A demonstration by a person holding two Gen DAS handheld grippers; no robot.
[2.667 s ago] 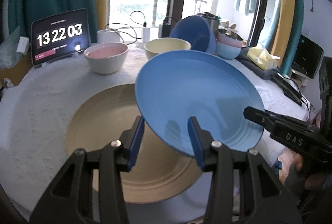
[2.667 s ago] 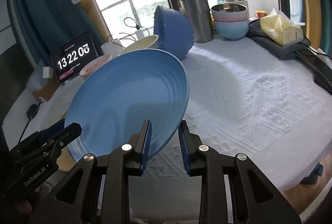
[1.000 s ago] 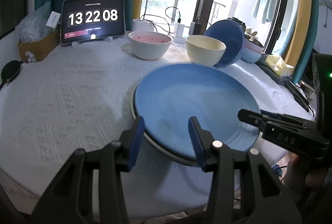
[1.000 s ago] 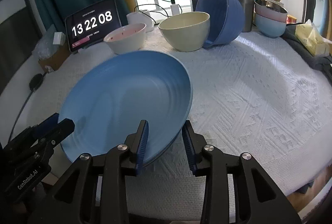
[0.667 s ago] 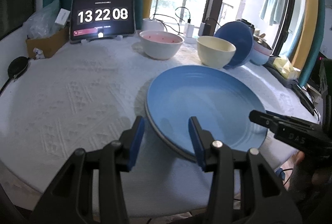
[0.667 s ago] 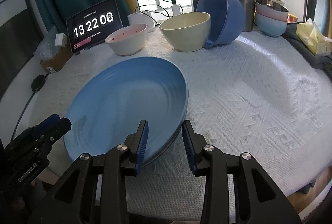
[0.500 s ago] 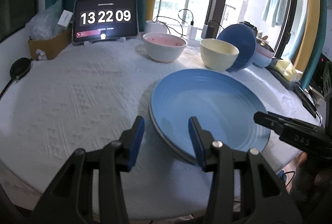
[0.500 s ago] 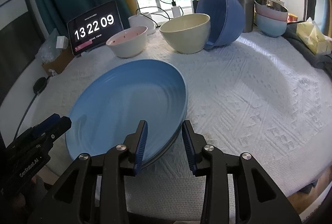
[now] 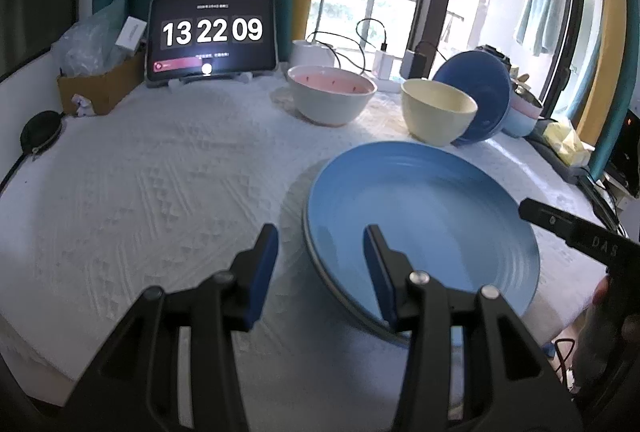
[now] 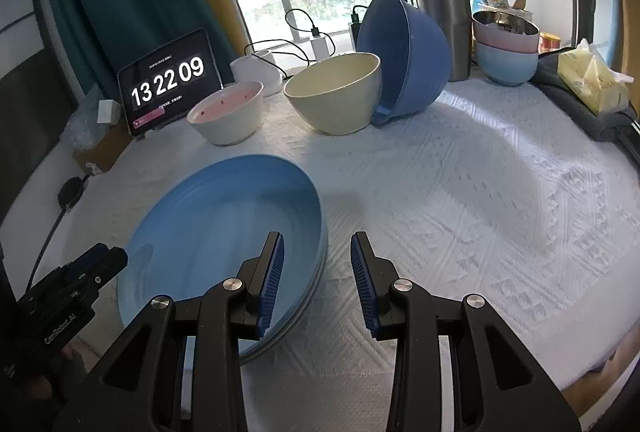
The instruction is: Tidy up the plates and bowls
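Observation:
A blue plate (image 9: 424,220) lies stacked on another plate whose pale rim shows beneath it, near the front of the white table; it also shows in the right wrist view (image 10: 224,232). My left gripper (image 9: 320,264) is open, straddling the plate's left rim. My right gripper (image 10: 318,272) is open, straddling the plate's right rim. At the back stand a pink-lined white bowl (image 9: 332,98), a cream bowl (image 9: 438,116) and a blue bowl (image 10: 404,56) tipped on its side against the cream one.
A tablet clock (image 9: 212,36) stands back left beside a cardboard box (image 9: 100,84). A steel tumbler (image 10: 444,28), stacked small bowls (image 10: 506,48), chargers with cables and a yellow packet (image 10: 592,80) line the back right. The table edge is close in front.
The blue plate was lowered onto the tan plate and now rests flat. Both grippers have opened wider and drawn back slightly, letting go of its rim.

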